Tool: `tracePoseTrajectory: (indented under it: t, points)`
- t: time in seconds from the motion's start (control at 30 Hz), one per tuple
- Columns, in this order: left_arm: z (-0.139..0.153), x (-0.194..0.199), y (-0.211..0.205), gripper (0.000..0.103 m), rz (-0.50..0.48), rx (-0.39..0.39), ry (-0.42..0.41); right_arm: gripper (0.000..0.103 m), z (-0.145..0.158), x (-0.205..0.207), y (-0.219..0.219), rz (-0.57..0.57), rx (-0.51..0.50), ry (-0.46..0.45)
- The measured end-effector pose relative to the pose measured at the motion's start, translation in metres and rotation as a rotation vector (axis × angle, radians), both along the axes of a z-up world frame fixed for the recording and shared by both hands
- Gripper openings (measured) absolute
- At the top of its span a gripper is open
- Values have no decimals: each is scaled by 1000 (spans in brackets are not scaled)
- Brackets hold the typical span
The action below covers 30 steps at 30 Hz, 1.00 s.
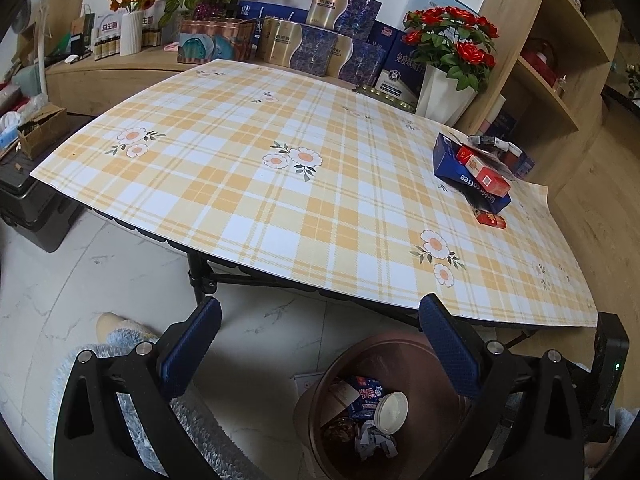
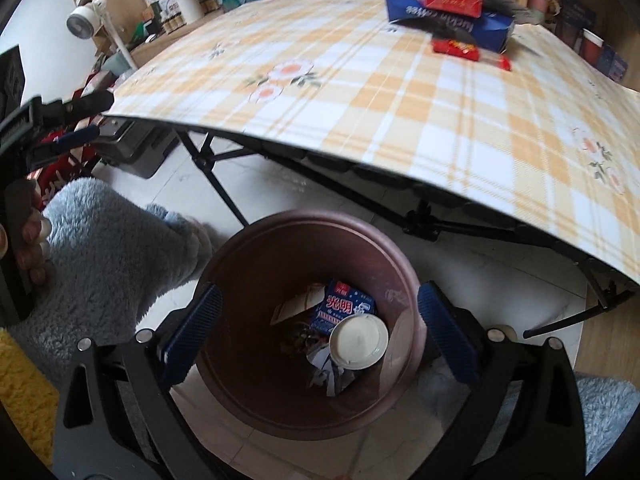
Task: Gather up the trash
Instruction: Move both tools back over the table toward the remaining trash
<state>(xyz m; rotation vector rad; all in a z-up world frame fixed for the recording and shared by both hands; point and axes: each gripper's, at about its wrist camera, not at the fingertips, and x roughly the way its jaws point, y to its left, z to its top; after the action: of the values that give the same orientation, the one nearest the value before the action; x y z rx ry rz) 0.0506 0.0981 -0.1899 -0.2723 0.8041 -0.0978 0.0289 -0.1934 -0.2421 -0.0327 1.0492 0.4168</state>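
A brown bin (image 2: pixel 256 256) stands on the floor by the table's near edge. Inside it lie a blue milk carton (image 2: pixel 346 304), a white round cup (image 2: pixel 359 340) and crumpled paper (image 2: pixel 330 378). My right gripper (image 2: pixel 320 292) hangs right above the bin's mouth, open, with nothing between its blue pads. My left gripper (image 1: pixel 320 308) is open too and empty, over the floor just left of the bin (image 1: pixel 400 352). On the checked table (image 1: pixel 280 208), at the right, a blue coffee box (image 1: pixel 446 160) carries red packs (image 1: pixel 486 174), and a small red pack (image 1: pixel 491 220) lies beside it.
A person's fluffy grey-blue clothing (image 2: pixel 112 240) is left of the bin. A white vase of red roses (image 1: pixel 444 92) and stacked gift boxes (image 1: pixel 320 48) line the table's far side. Wooden shelves (image 1: pixel 560 60) rise at the right. A black case (image 1: pixel 32 208) sits on the floor at the left.
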Motion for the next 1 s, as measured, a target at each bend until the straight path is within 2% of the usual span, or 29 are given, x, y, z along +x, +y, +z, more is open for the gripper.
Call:
tracePoseTrajectory:
  t: [0.3, 0.5, 0.7, 0.9, 1.0]
  points:
    - [-1, 2, -1, 97, 8, 5, 10, 97, 12, 5, -24, -115, 49, -31]
    - [6, -1, -7, 97, -9, 32, -25, 97, 17, 7, -42, -196, 80, -39]
    - [14, 2, -8, 97, -10, 41, -57, 97, 24, 14, -53, -227, 98, -46]
    - [15, 17, -14, 97, -29, 54, -43, 97, 45, 39, -66, -242, 79, -68]
    - [16, 27, -18, 97, -35, 60, -37, 96, 65, 63, -72, -229, 66, -104]
